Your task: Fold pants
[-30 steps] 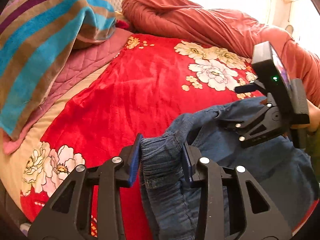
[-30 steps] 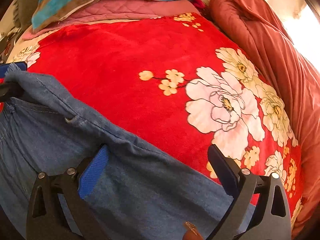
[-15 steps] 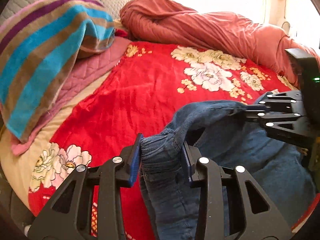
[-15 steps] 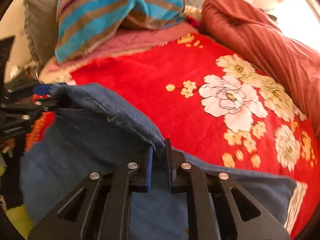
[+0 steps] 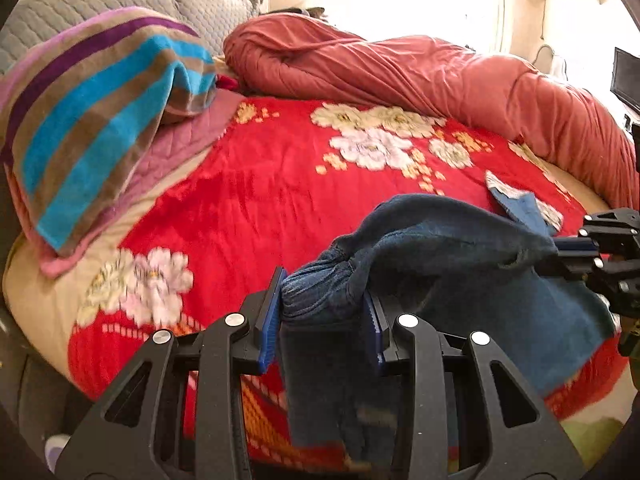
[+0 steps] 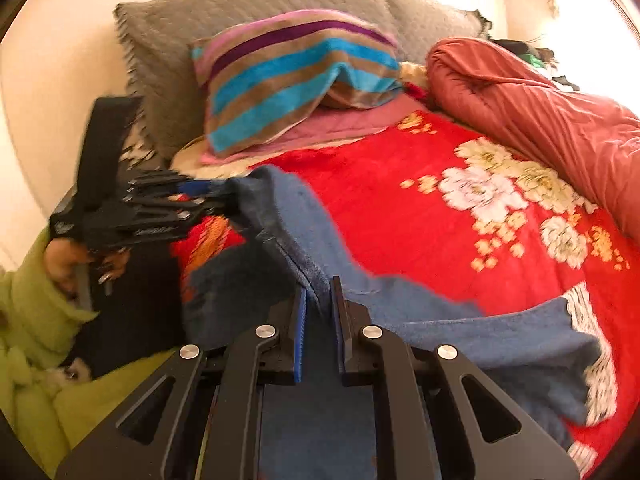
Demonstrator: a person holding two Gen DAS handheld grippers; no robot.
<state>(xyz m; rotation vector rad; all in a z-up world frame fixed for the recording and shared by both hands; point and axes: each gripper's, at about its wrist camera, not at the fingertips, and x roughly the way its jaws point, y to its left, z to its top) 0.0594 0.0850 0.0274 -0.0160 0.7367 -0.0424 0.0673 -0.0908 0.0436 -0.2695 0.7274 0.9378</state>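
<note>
— While both corners hang in my grip, how do I carry this fold well?

— Left tongs (image 5: 320, 312) pinch the bunched waistband, right tongs (image 6: 318, 312) are clamped thin on the pants (image 6: 304, 216) edge, lifted over the red blanket (image 6: 400, 216) on the bed. Keep the edge taut and level — lay it down evenly. No readable writing.

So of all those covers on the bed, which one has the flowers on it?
The bright red blanket spread flat under the jeans. The rolled-up quilt behind it is plain rust-red, and the towel is striped.
</note>
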